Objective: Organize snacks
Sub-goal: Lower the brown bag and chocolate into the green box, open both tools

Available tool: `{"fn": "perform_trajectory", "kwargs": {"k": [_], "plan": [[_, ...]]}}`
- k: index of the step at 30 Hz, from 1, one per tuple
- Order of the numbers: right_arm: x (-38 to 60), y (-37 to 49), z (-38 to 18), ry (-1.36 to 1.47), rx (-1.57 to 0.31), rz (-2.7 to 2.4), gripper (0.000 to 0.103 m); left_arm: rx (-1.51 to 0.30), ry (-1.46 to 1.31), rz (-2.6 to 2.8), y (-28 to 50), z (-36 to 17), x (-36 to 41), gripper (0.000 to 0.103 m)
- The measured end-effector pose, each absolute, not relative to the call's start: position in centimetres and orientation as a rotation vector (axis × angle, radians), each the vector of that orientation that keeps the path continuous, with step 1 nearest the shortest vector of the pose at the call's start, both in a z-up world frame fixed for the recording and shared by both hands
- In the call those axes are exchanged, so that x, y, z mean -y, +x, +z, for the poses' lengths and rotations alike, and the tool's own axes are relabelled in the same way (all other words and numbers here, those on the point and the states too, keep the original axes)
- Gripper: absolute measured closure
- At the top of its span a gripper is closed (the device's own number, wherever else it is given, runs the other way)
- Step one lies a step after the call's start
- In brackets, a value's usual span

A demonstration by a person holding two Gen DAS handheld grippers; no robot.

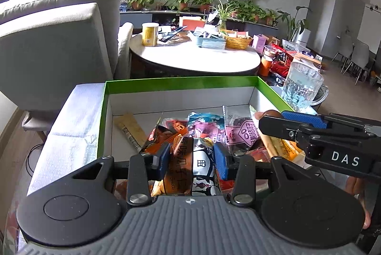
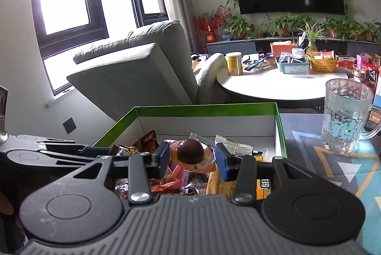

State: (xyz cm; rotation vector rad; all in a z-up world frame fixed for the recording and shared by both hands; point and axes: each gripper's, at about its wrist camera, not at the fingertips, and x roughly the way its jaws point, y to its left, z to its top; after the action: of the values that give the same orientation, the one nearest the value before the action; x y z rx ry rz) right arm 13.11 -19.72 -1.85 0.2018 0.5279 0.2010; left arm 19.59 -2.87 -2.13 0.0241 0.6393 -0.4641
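A green-rimmed white box [image 1: 181, 82] [image 2: 204, 107] holds several snack packets. My left gripper [image 1: 193, 157] is shut on an orange and silver seed packet [image 1: 202, 159], held upright over the near side of the box. My right gripper [image 2: 192, 158] is shut on an orange packet with a round brown egg [image 2: 190, 151] and hovers over the box's right side. In the left wrist view the right gripper [image 1: 271, 118] reaches in from the right with the egg packet [image 1: 263, 114] at its tip. The left gripper [image 2: 104, 151] shows at the left edge of the right wrist view.
A glass mug [image 1: 301, 88] [image 2: 345, 116] stands just right of the box on a patterned mat [image 2: 333, 166]. Beyond are a round white table [image 1: 195, 57] with baskets and a yellow can, and a grey armchair [image 1: 59, 35] at the left.
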Motion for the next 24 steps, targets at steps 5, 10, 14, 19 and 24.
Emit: {"fn": "perform_trajectory", "kwargs": {"k": [5,10,14,19,24], "plan": [[20.0,13.4,-2.3,0.230,-0.549,0.177,0.065,-0.637,0.030,-0.426,19.6,-2.4,2.8,0.057],[20.7,12.9,-2.5,0.284,-0.566,0.158,0.059,-0.641,0.047,-0.388,19.3,-2.5,2.6,0.047],[20.5,12.4,-2.4,0.287,-0.571,0.152,0.059,-0.642,0.041,-0.384,18.7,-2.5,2.5,0.047],[19.7,11.8,-2.3,0.268,-0.575,0.161,0.059,-0.629,0.042,-0.377,17.5,-2.1,2.4,0.047],[19.4,10.8,-2.0,0.275,-0.566,0.166,0.059,-0.611,0.038,-0.361,16.4,-1.6,2.1,0.043]]}}
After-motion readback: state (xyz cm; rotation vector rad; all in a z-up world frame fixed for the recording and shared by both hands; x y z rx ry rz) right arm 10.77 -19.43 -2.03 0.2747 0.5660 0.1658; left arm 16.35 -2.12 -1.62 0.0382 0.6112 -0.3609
